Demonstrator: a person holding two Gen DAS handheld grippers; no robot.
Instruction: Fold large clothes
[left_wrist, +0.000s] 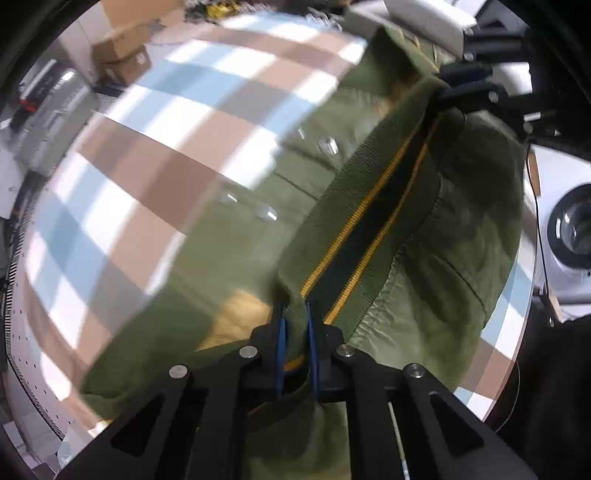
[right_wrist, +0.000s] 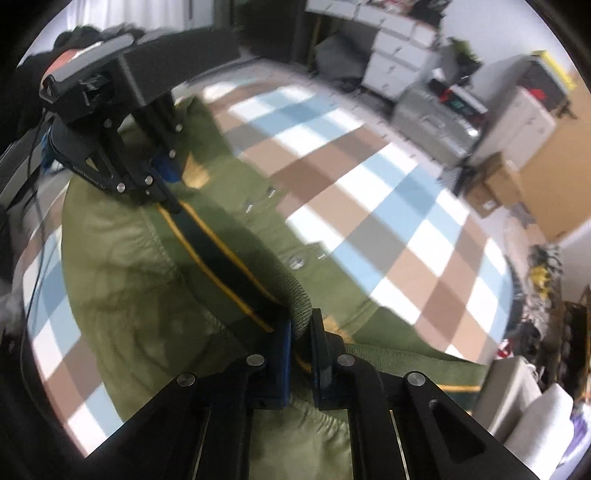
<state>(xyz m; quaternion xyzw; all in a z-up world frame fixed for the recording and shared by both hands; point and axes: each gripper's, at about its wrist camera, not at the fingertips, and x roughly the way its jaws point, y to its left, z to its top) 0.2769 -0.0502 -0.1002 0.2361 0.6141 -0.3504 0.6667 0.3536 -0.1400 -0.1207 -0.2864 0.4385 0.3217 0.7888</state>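
Left wrist view gives us a checked cloth (left_wrist: 177, 155) over the table, boxes (left_wrist: 122, 55) beyond; the green jacket (left_wrist: 236, 258) lies across it, motion-blurred; we pinch its ribbed band (left_wrist: 369, 221) at each end, left gripper (left_wrist: 295, 332) and right gripper (right_wrist: 301, 332) both clamped tight; snaps (left_wrist: 327, 144) barely resolve.

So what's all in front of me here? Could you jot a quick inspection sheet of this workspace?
Surface: checked tablecloth in blue, brown and white.
Job's things: olive-green jacket, ribbed hem with yellow stripes stretched between both grippers.
Clutter: nothing seen on the cloth.
Grippers: left gripper and right gripper, jaws shut on the hem.
Cables: black cable at the table edge.
Surroundings: cardboard boxes, white drawers; blurred.
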